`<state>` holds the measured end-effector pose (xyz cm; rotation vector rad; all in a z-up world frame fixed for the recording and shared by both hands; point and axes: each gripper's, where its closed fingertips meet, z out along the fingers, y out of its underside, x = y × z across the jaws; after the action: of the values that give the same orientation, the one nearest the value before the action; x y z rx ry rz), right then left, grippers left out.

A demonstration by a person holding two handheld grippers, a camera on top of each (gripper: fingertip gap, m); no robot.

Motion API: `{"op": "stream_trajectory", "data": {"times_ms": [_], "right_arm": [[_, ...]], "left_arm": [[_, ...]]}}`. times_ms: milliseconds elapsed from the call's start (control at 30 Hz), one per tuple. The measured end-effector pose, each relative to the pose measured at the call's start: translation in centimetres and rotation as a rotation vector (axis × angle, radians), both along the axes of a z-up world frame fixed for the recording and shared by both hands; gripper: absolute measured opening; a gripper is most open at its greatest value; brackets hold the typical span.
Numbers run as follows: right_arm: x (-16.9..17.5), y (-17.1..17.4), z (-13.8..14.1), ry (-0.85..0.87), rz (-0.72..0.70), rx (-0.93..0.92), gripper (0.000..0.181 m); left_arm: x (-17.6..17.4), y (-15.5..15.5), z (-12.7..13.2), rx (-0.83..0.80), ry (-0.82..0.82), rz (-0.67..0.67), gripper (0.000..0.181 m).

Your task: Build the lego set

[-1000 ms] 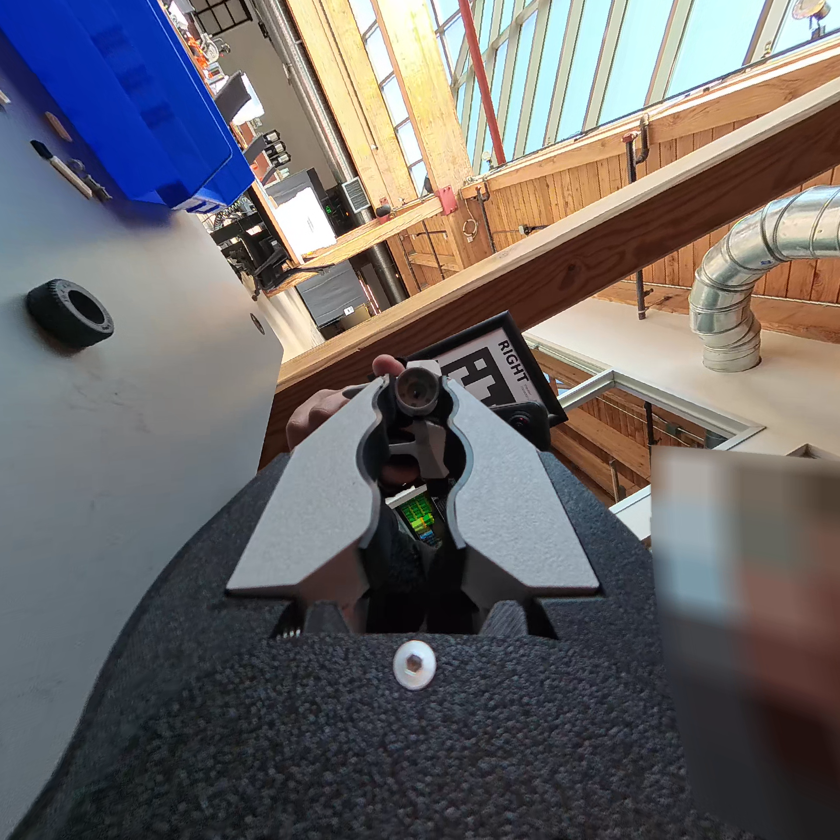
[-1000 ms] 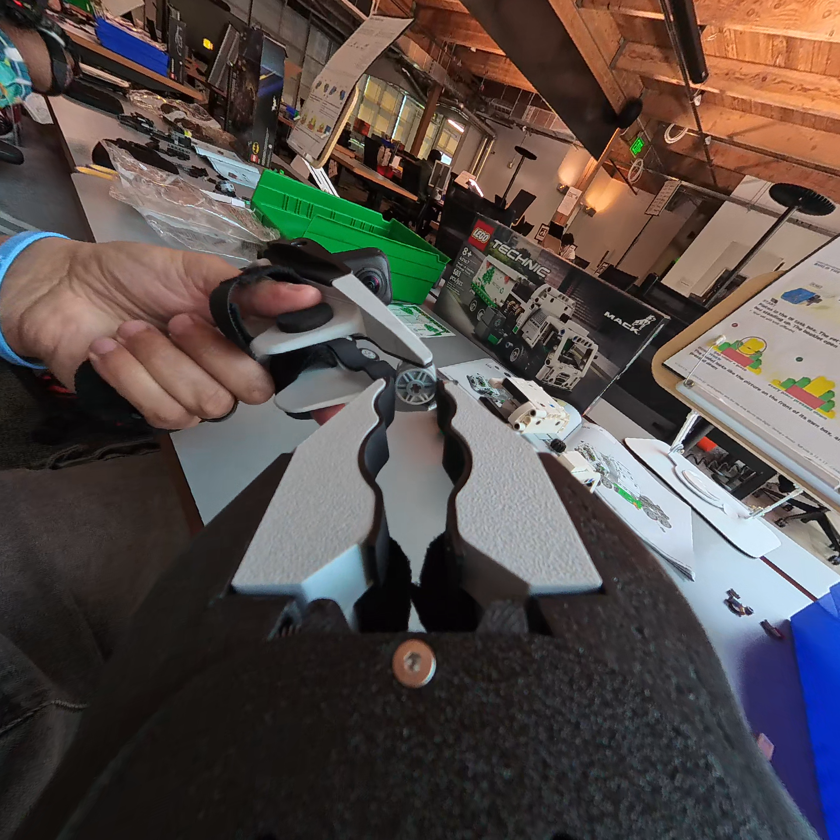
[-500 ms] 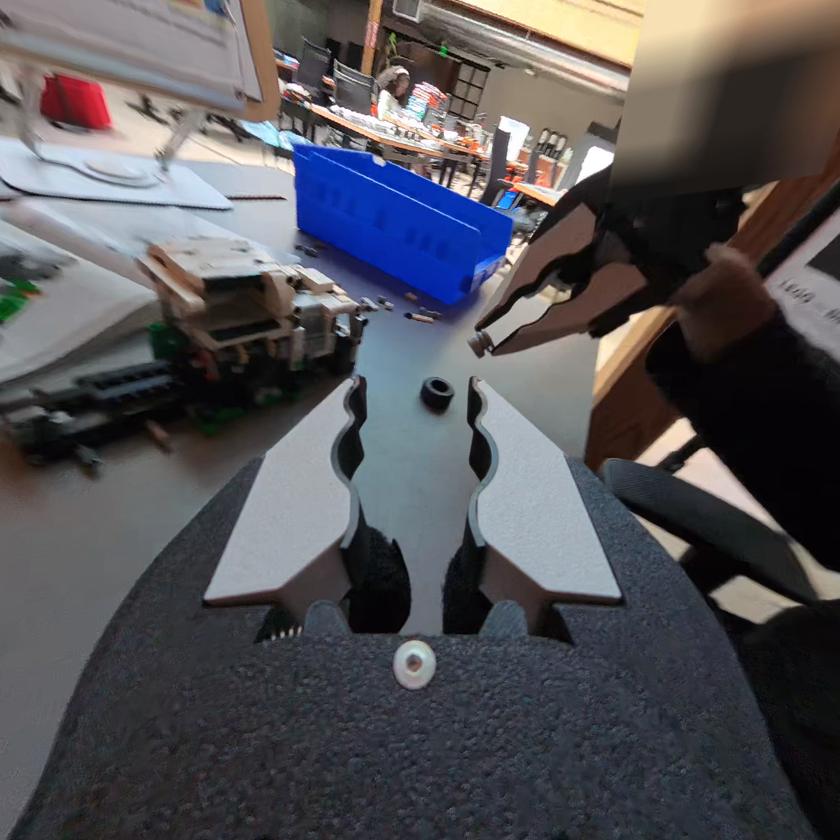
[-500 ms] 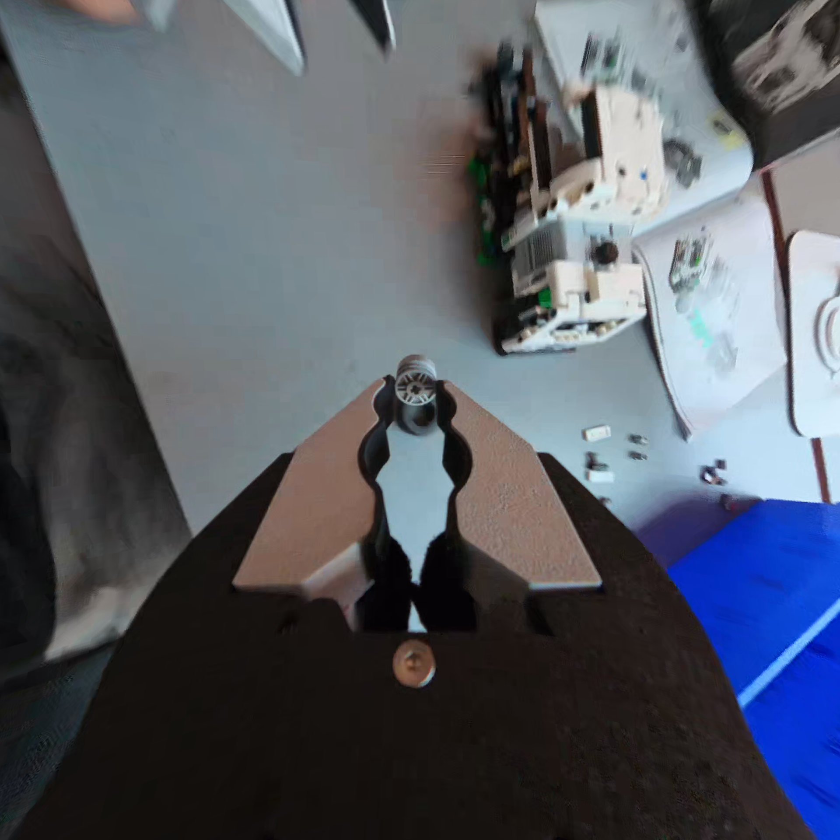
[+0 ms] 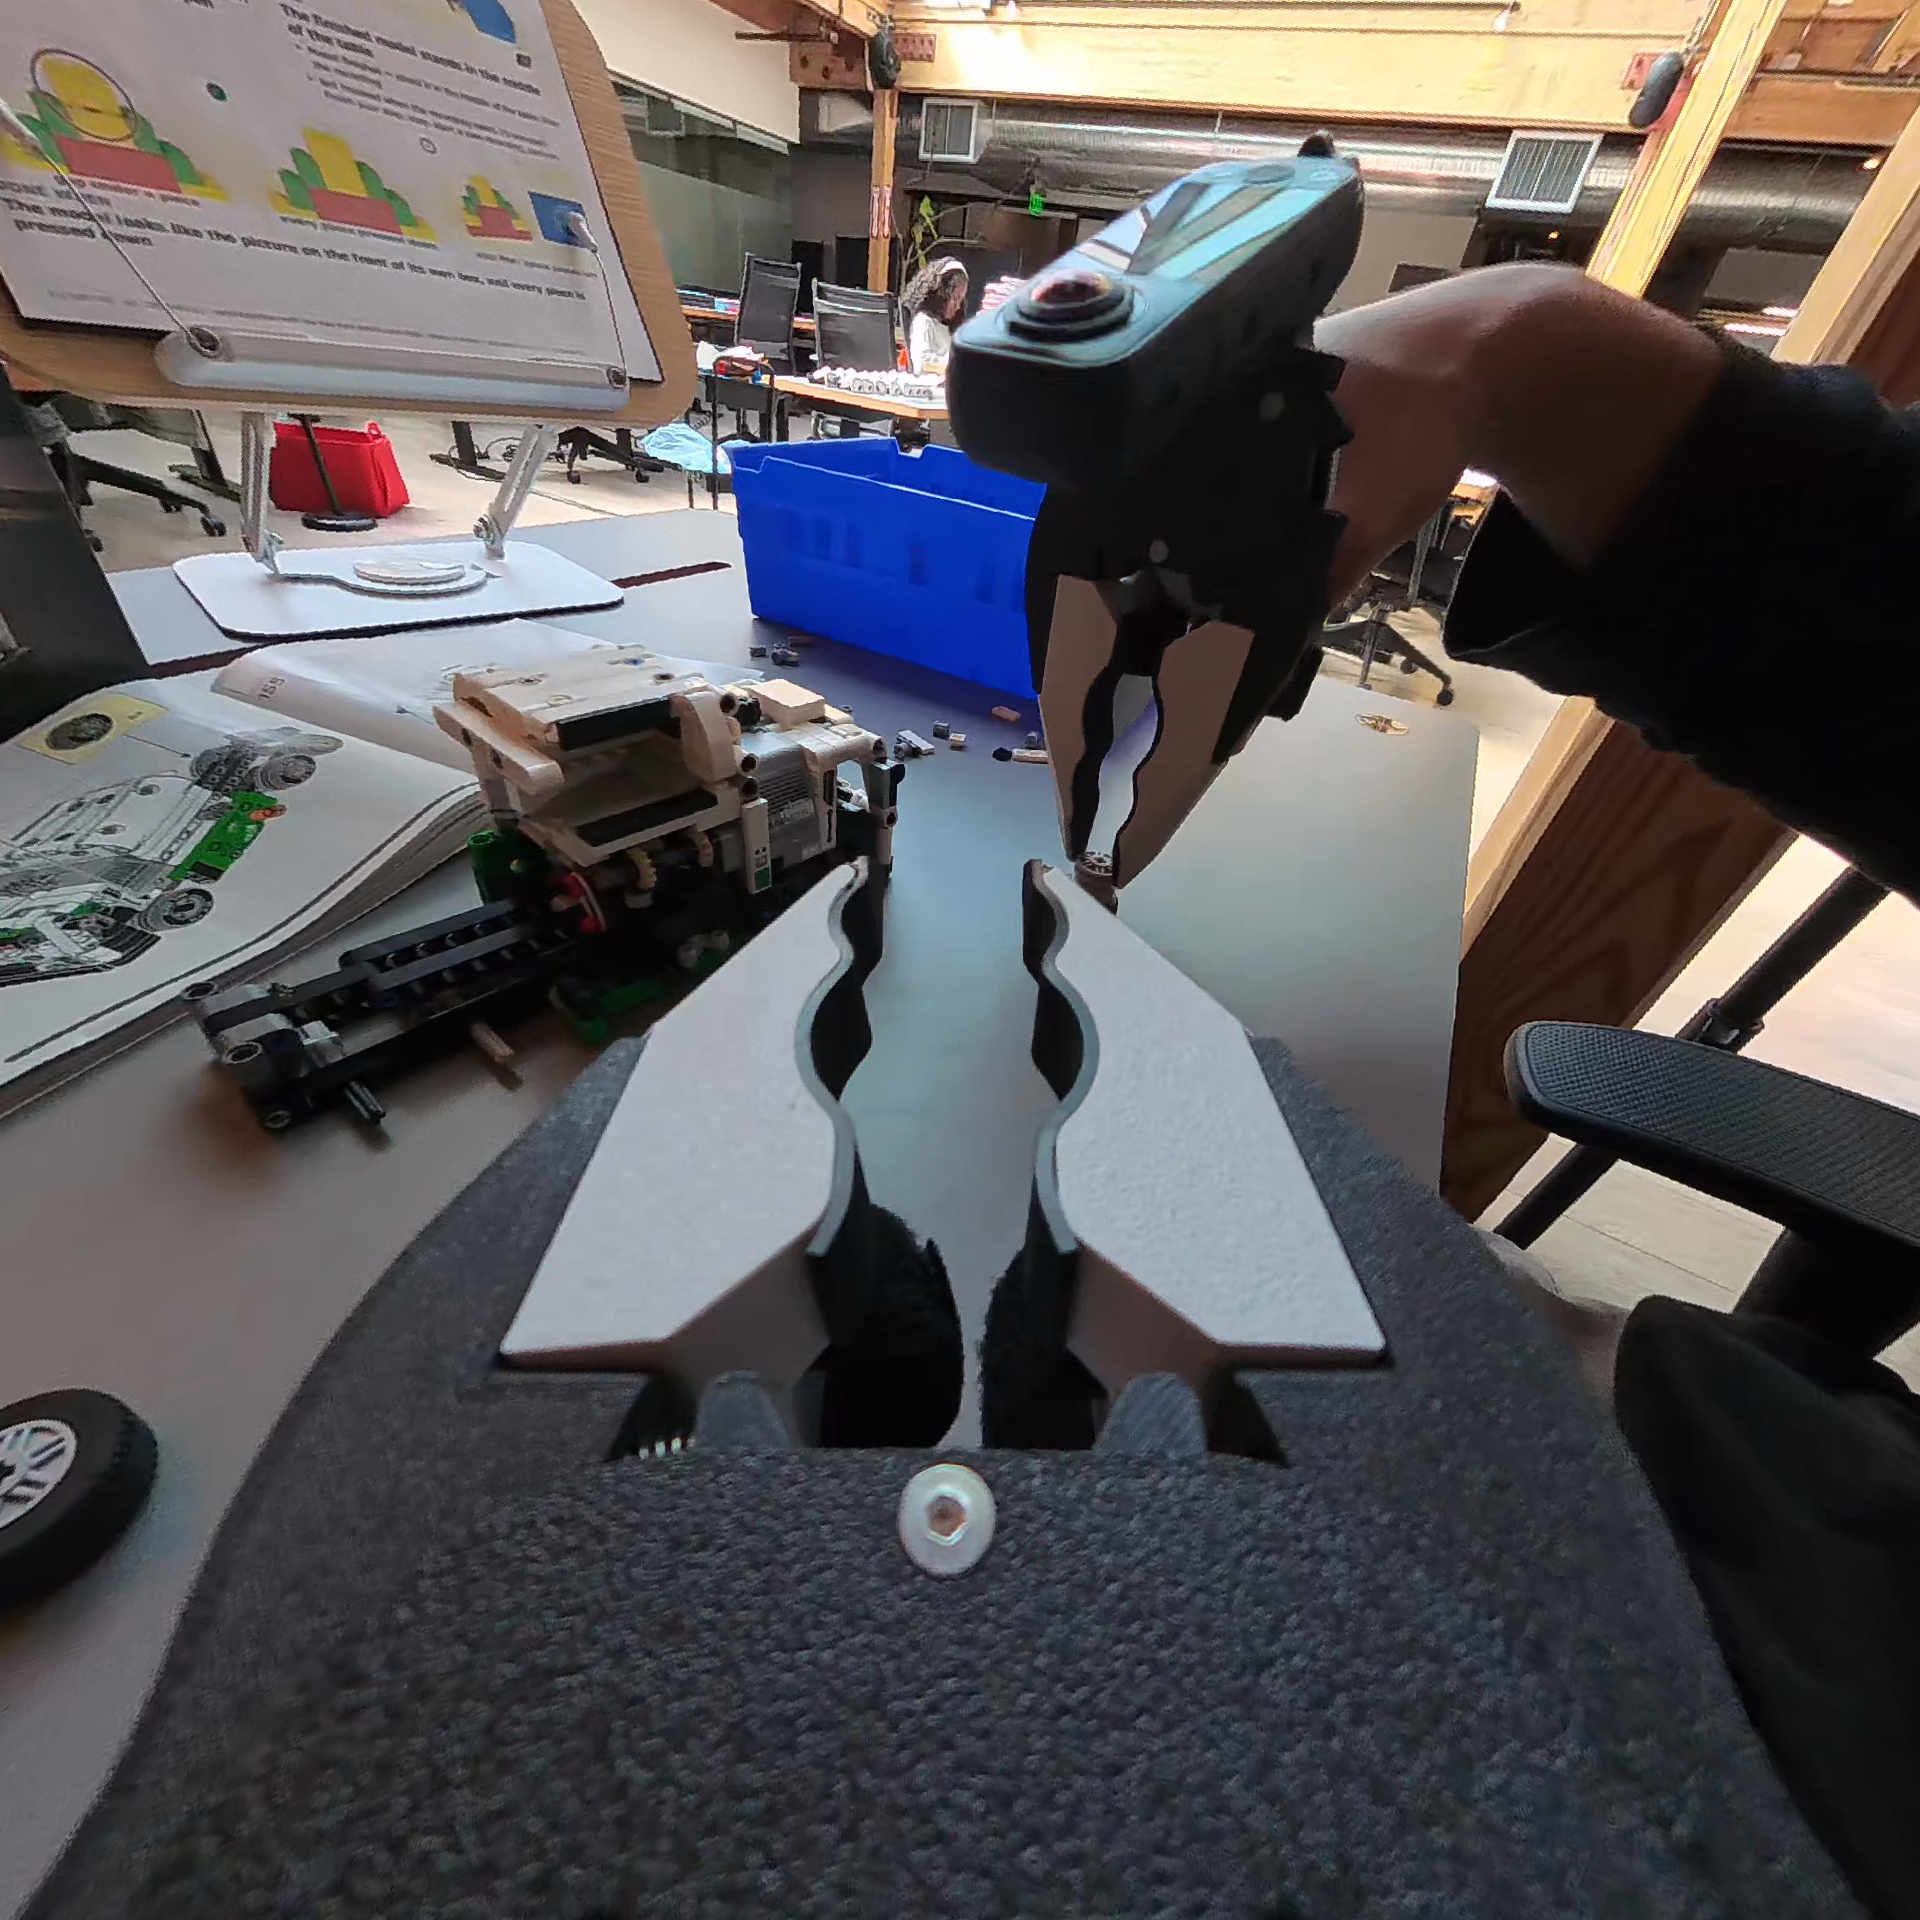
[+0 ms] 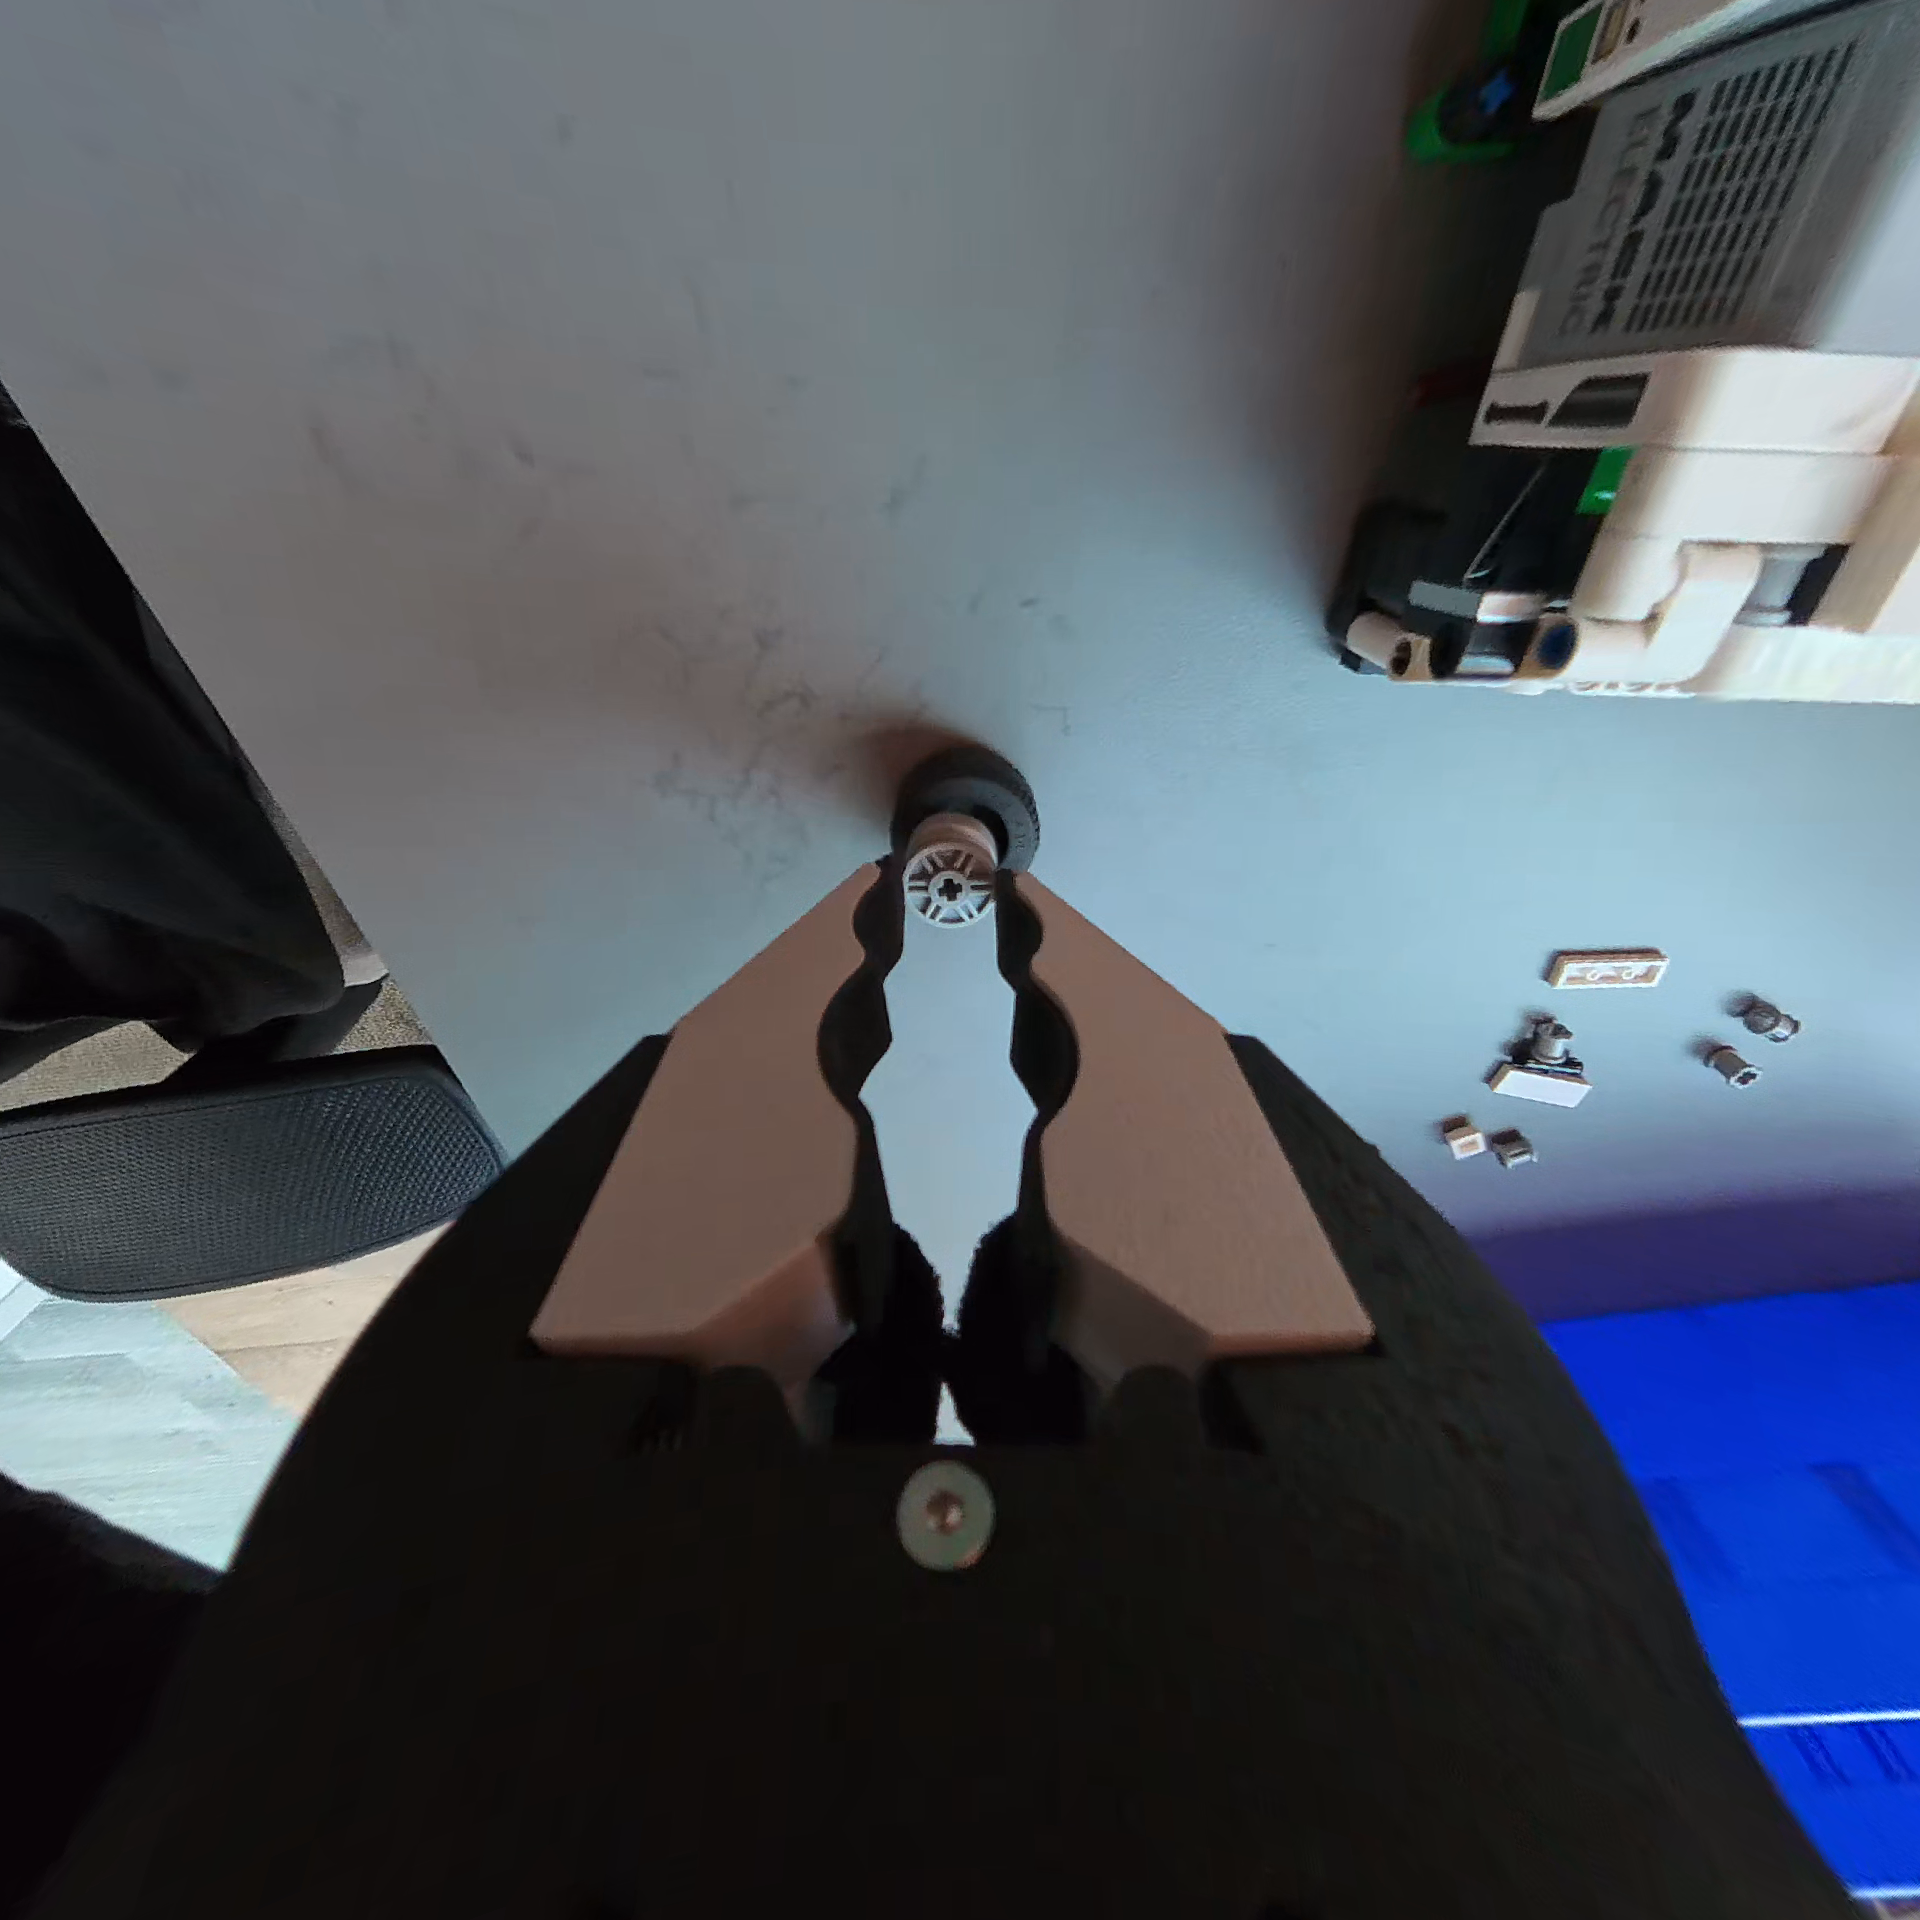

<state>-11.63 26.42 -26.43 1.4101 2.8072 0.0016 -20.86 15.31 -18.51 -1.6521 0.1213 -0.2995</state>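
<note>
The truck body stands part-built on the worktop. A grey wheel hub is clamped in the right tongs over a loose tyre (unfitted); the left tongs are held apart, empty.

Left claw: grey wavy-edged fingers, black textured body w/ silver screw; black sleeve.

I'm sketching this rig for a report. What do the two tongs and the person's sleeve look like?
Left tongs: pale grey wedge fingers with wavy black inner edges, on a dark textured body with one silver screw. Right tongs: the same build, topped by a black camera. The sleeve is black.
</note>
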Motion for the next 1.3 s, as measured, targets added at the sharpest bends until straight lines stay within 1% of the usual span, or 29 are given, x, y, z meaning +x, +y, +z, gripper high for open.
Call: {"op": "stream_trajectory", "data": {"times_ms": [33,167,300,533,700,800,1167,1300], "right_arm": [[-0.06,-0.05,-0.01,-0.005,0.002,0.007,0.016],[-0.41,0.20,-0.05,-0.024,0.010,0.031,0.016],[-0.39,0.18,-0.06,-0.026,-0.008,-0.002,0.016],[-0.48,0.02,-0.17,0.035,-0.035,-0.091,0.016],[-0.48,-0.04,-0.08,0.082,0.038,-0.051,0.016],[-0.75,-0.40,0.02,0.096,0.043,-0.064,0.016],[-0.22,-0.05,-0.33,0.137,-0.101,-0.251,0.017],[-0.02,0.03,-0.62,0.135,-0.110,-0.246,0.016]], "left_arm": [[-0.07,-0.03,0.07,0.003,-0.009,-0.001,0.025],[-0.25,-0.09,0.19,0.009,-0.026,-0.001,0.025],[-0.14,-0.09,0.16,0.008,-0.018,-0.004,0.025],[0.40,0.12,-0.33,-0.017,0.029,-0.010,0.025],[0.44,0.13,-0.36,-0.018,0.032,-0.011,0.025],[0.31,0.08,-0.28,-0.015,0.018,-0.012,0.025],[0.40,0.08,-0.33,-0.016,0.028,-0.011,0.025],[0.46,0.13,-0.42,-0.021,0.036,-0.010,0.025]]}}
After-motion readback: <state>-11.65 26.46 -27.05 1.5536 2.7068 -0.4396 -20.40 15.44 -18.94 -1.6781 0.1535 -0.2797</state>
